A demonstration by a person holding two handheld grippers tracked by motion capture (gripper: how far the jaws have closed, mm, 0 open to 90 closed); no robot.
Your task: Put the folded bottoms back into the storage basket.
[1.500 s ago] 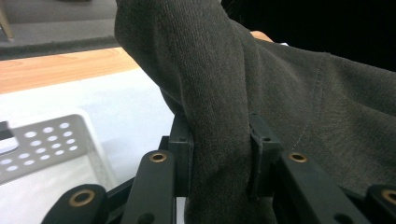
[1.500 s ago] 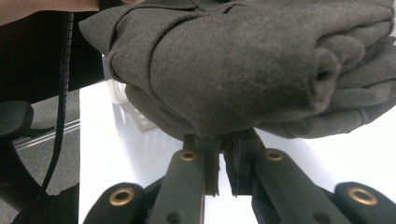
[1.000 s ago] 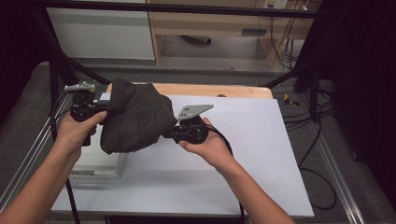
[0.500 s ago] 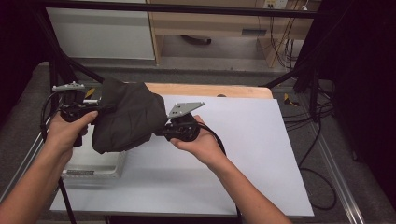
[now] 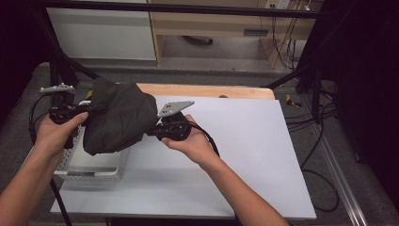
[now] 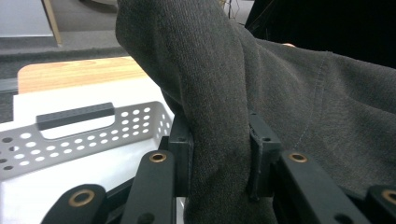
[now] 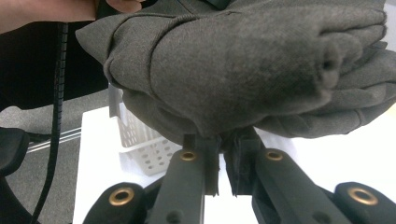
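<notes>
A folded dark grey garment point(image 5: 117, 122) hangs in the air between my two grippers, above a white perforated basket point(image 5: 91, 167) at the table's left. My left gripper point(image 5: 82, 109) is shut on the garment's left side; in the left gripper view its jaws pinch a thick fold of the cloth point(image 6: 219, 154). From the right, my right gripper point(image 5: 153, 132) is shut on the garment's lower edge point(image 7: 219, 135). The bundle point(image 7: 243, 70) bulges above the right gripper's jaws.
The basket point(image 6: 84, 135) has a slot handle and stands on a white sheet point(image 5: 244, 155) covering the table, with a wooden strip point(image 5: 207, 90) at the far edge. Cables point(image 5: 320, 141) trail off the table's right side. The left hand point(image 7: 56, 11) shows beyond the bundle.
Both hands have carried the garment leftward, from over the white sheet to above the basket. Both grips stayed the same.
</notes>
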